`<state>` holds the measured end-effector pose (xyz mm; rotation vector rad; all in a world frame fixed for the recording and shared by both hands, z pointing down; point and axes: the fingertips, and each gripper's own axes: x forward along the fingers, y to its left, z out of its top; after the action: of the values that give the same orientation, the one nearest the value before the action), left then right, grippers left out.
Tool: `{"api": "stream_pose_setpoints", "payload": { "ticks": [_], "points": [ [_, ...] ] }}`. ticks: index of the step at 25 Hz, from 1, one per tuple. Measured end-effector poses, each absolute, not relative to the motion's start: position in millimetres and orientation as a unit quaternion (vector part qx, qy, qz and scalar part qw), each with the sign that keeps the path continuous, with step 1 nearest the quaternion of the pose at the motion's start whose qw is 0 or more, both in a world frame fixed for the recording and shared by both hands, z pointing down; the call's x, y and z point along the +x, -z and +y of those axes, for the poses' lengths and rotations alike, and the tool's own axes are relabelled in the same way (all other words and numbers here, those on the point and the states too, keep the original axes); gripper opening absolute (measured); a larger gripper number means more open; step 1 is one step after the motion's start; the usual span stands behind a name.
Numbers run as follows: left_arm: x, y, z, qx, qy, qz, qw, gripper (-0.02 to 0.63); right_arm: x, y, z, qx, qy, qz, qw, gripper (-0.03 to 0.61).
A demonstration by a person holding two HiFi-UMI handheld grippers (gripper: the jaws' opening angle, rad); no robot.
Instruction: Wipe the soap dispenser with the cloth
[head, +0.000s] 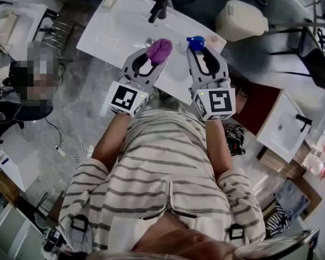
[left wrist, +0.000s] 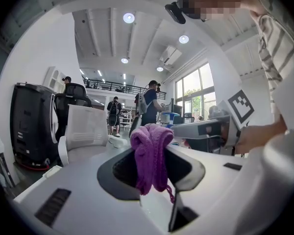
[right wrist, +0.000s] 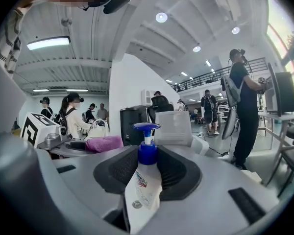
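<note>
Head view, from above: the left gripper [head: 154,57] and right gripper [head: 205,57] are held side by side, apart, over the near edge of a white basin [head: 108,34] with a dark tap [head: 158,8]. Both tips point away from the person's striped top [head: 168,172]. Of the soap dispenser [right wrist: 144,180] this view gives only the blue pump head at the right gripper's tip. Of the cloth [left wrist: 151,153] it gives only a purple bunch at the left gripper's tip. The left gripper view shows what the head view does not. The left claw is pinched on the cloth, which is gathered into thick folds that rise above the jaws and hang below them, so its long axis runs up and down. The right gripper's marker cube [left wrist: 240,109] appears off to that view's right. The right gripper view shows the right claw clamped on the dispenser's white labelled body, just under the blue collar [right wrist: 147,152]. The bottle's long axis is roughly upright, pump uppermost, with the base dropping out of sight between the jaws. The pump's spout reaches slightly to the view's left, toward the cloth. People stand in the room behind in both gripper views. The cloth and the dispenser are apart, not touching.
</note>
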<state>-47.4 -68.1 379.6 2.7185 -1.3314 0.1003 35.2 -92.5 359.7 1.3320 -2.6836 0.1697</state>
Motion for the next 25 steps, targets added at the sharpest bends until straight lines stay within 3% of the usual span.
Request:
{"api": "stream_pose_setpoints", "payload": {
  "ticks": [25],
  "points": [
    [-54.8, -423.3, -98.9, 0.869, -0.059, -0.48, 0.104, 0.13, 33.3, -460.2, -185.0, 0.477, -0.07, -0.873, 0.078, 0.133]
  ]
}}
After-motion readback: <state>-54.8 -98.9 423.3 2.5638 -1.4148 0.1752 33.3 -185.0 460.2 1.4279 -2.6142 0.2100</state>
